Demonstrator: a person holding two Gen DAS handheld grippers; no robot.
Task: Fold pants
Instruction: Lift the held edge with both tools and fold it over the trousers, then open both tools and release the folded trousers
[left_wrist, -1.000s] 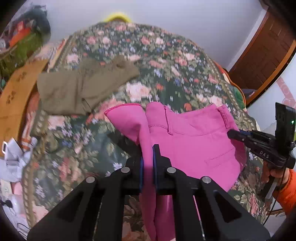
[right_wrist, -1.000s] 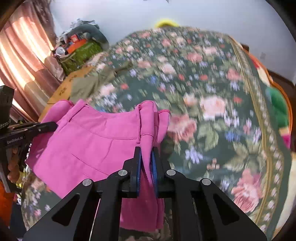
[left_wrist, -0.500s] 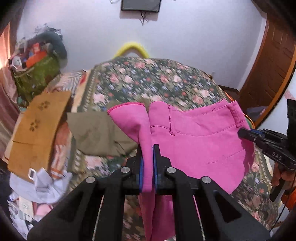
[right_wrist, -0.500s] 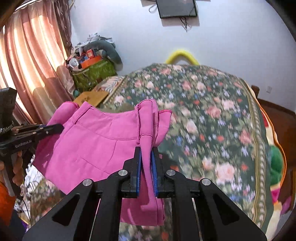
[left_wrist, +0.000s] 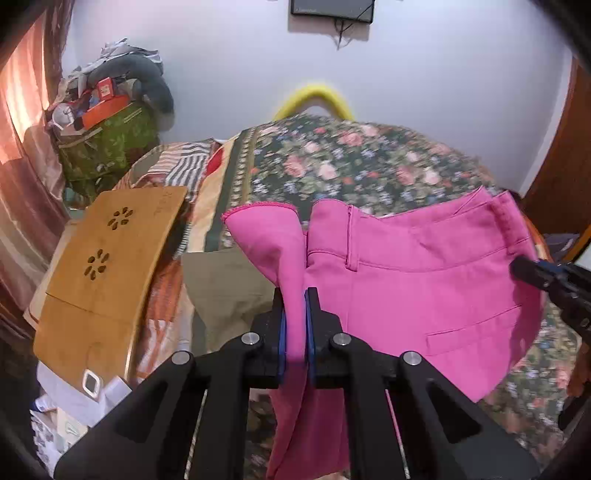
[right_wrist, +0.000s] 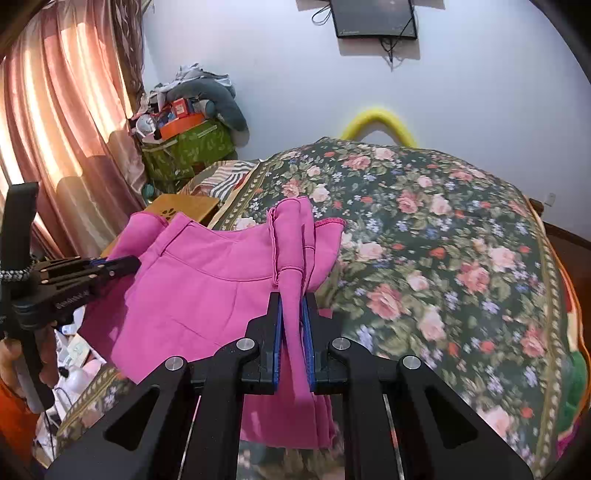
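Pink pants, smooth woven cloth, hang pinched by left tool and right tool.

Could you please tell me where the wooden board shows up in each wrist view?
Left wrist: the wooden board fills the left side, beside the bed.
Right wrist: only a corner of it shows, left of centre, behind the pink pants.
Shared landmark: the yellow arch behind the bed.

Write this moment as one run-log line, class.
left gripper: shut on pink pants | right gripper: shut on pink pants | pants: held up over floral bedspread | fold: not done
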